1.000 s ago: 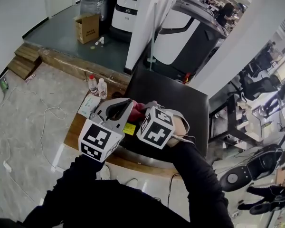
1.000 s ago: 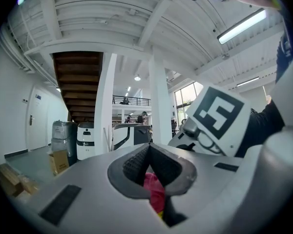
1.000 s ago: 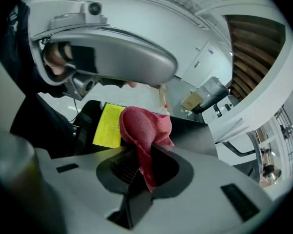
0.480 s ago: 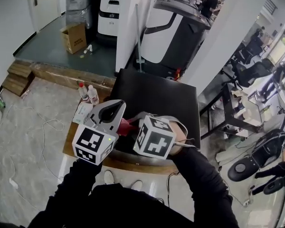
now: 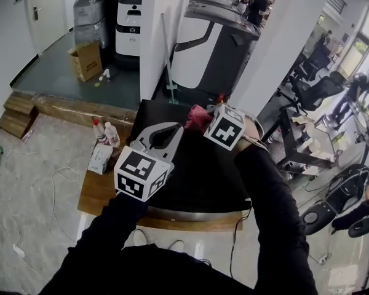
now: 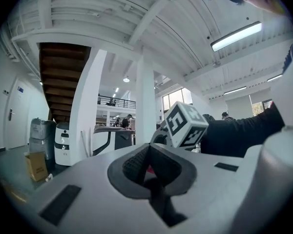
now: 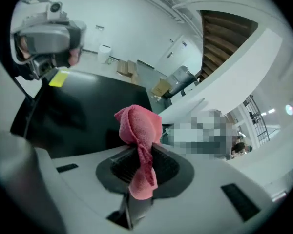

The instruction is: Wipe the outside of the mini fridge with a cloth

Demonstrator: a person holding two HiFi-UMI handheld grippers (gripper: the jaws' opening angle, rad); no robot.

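Though black, fridge (image 5: 197, 171) near white pillar (image 5: 150, 35).

Open-plan office and robotics hall: white pillars (image 5: 152, 35), parked service robots (image 5: 128, 22), desk chairs (image 5: 312, 92), wooden staircase (image 6: 63, 67).

Mini fridge (image 5: 200, 177) sides unseen; labels on bottles (image 5: 112, 135) illegible.
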